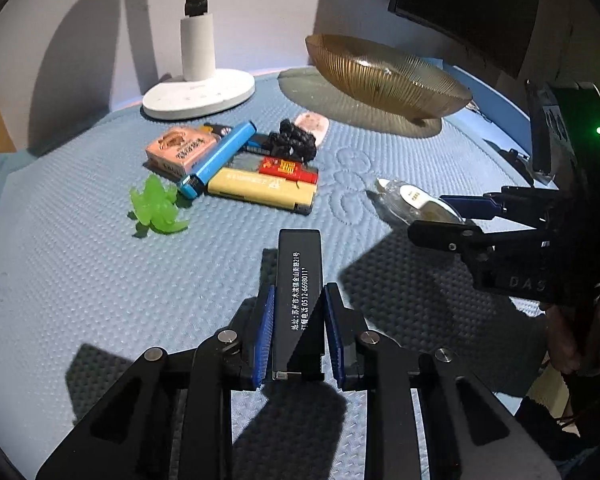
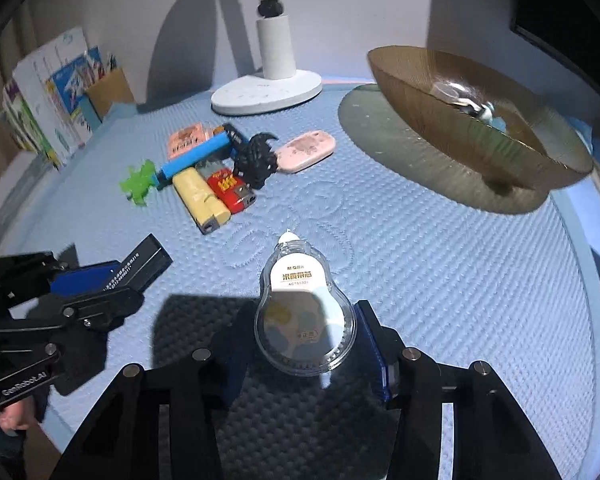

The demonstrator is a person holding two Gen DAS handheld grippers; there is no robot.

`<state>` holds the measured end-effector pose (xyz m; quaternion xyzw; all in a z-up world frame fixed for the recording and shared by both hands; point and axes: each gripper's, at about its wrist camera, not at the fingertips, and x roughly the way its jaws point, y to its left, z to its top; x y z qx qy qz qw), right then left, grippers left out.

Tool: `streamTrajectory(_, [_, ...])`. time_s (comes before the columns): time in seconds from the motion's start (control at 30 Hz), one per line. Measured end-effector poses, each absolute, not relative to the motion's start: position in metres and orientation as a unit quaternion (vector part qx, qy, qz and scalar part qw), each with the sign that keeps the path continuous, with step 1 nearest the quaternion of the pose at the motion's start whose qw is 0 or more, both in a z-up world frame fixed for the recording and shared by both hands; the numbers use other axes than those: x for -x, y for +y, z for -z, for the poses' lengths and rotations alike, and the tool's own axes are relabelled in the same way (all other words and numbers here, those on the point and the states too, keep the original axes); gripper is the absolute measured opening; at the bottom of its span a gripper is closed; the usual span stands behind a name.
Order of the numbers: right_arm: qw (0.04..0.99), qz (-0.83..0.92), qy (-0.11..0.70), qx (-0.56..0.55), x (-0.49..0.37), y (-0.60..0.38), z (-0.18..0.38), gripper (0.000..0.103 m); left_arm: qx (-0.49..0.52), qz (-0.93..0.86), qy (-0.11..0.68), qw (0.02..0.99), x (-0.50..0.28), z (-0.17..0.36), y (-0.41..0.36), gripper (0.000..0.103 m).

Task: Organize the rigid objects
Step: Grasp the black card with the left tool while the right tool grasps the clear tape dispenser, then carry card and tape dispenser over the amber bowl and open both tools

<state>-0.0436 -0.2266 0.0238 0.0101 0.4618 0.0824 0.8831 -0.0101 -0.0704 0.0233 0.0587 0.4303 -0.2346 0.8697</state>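
Black lighter [image 1: 298, 300]: we are seeing it lying between the left claw's pads, its long axis running straight ahead along the fingers, far end pointing away toward the pile, white print facing up.
Left claw [image 1: 298, 332]: we are seeing it clamped on the black lighter, both blue pads [image 1: 265, 332] pressing its long sides, the claw tilting down toward the blue mat [image 1: 80, 272].
Correction tape [image 2: 305, 312]: we are finding it between the right claw's fingers, a clear pear-shaped case with its narrow white tip pointing straight ahead, away from the claw, label facing up.
Right claw [image 2: 305, 344]: we are seeing its fingers flanking the wide round end of the case and tilting down; we cannot tell whether the pads are pressing on it.
Ahead of the left claw: we are seeing a pile holding a yellow lighter [image 1: 260, 192], a red lighter [image 1: 288, 170], a blue lighter [image 1: 220, 152], a pink box [image 1: 180, 150] and a black clip [image 1: 294, 142], with a green toy [image 1: 156, 206] just left of it.
Ahead and right of the right claw: we are seeing an amber ribbed bowl [image 2: 460, 120] holding small things we cannot make out.
Far ahead: we are seeing a white lamp base [image 1: 200, 94] standing behind the pile.
Between claws and bowl: we are seeing bare mat.
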Motion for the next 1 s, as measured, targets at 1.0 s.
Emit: streamTrajectory(1.0, [0.917,0.146,0.368,-0.038,-0.035,-0.396,-0.161,0.048,-0.048,0.296,0.328,0.896,-0.131,-0.128,-0.242,0.021])
